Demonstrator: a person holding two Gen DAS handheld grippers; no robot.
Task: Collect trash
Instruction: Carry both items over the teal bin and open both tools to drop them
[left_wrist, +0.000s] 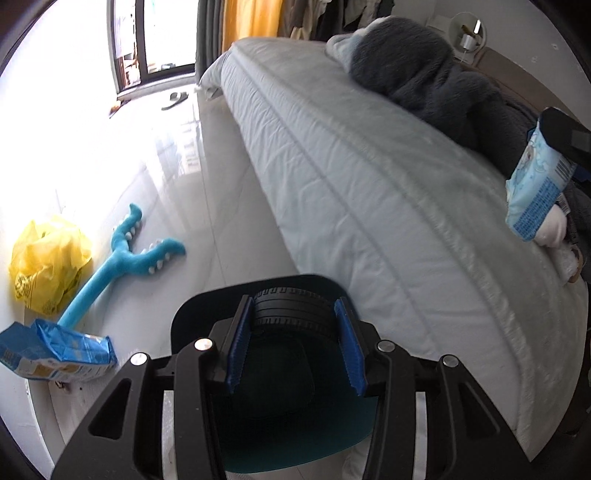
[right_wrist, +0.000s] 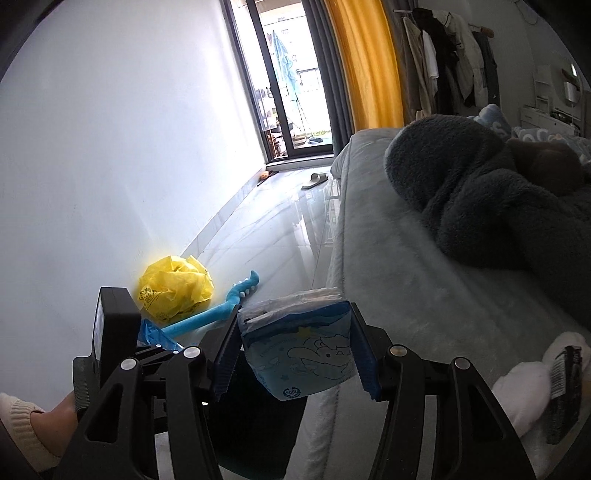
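Light: bright daylight from the glass door (right_wrist: 291, 96) | Glare: floor (left_wrist: 122, 155) near the door washed out white in the left view; shiny streaks on it in the right view | Shadows: soft, dark under both grippers | Blur: bed (left_wrist: 369, 192) slightly smeared | Edges: round black corners, straight lines bend.
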